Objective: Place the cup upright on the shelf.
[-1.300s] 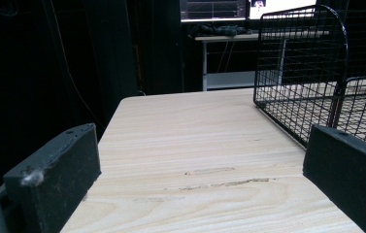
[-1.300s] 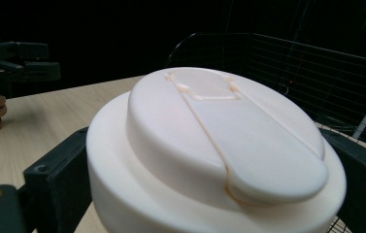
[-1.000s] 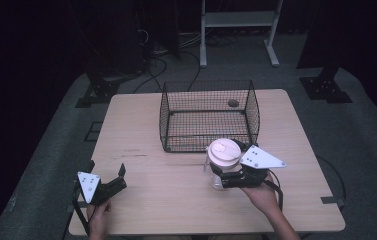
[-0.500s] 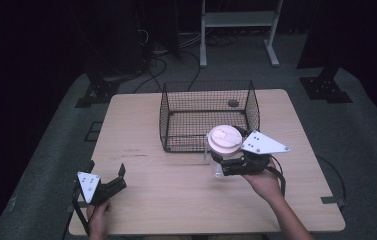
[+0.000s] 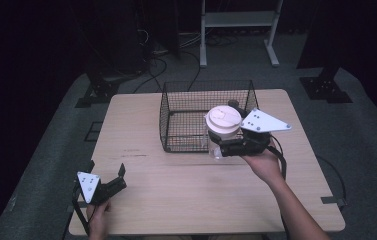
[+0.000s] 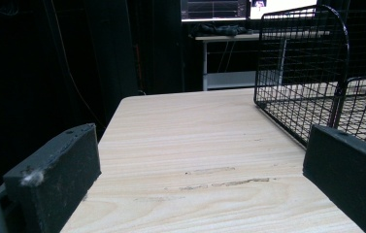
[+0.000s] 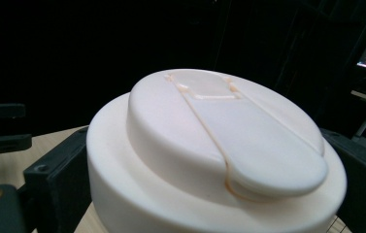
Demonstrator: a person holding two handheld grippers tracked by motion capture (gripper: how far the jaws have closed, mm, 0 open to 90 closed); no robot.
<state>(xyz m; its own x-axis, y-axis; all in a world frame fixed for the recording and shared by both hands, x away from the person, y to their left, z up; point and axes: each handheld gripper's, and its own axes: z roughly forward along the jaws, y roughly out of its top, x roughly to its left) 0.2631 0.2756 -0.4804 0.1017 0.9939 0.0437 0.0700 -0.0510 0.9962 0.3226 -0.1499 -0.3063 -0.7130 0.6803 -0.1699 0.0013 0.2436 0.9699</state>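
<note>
Right gripper (image 5: pixel 218 145) grips a clear cup with a white lid (image 5: pixel 222 120), jaws clamped on the cup's sides just under the lid. In the right gripper view the lid (image 7: pixel 219 150) sits between the two black jaws, one touching at each side, lid top facing the camera with its flat sip tab visible. The cup is held upright at the near right edge of the black wire basket (image 5: pixel 206 116), overlapping the basket's near wall from above; cannot tell if the cup base is touching the table or lifted. The right hand (image 5: pixel 261 162) holds the gripper from the near side, the grey three-cornered plate just right of the lid.

Left gripper (image 5: pixel 107 176) sits at the near left corner of the wooden table (image 5: pixel 141 125), well apart from cup and basket, held by the left hand (image 5: pixel 97 220). Its jaws are spread wide with nothing between them; the left gripper view shows bare tabletop (image 6: pixel 195 145) between the jaws and the basket (image 6: pixel 307 73) far right.

A small dark object (image 5: pixel 233 104) lies at the basket's far right part; too small to identify.
</note>
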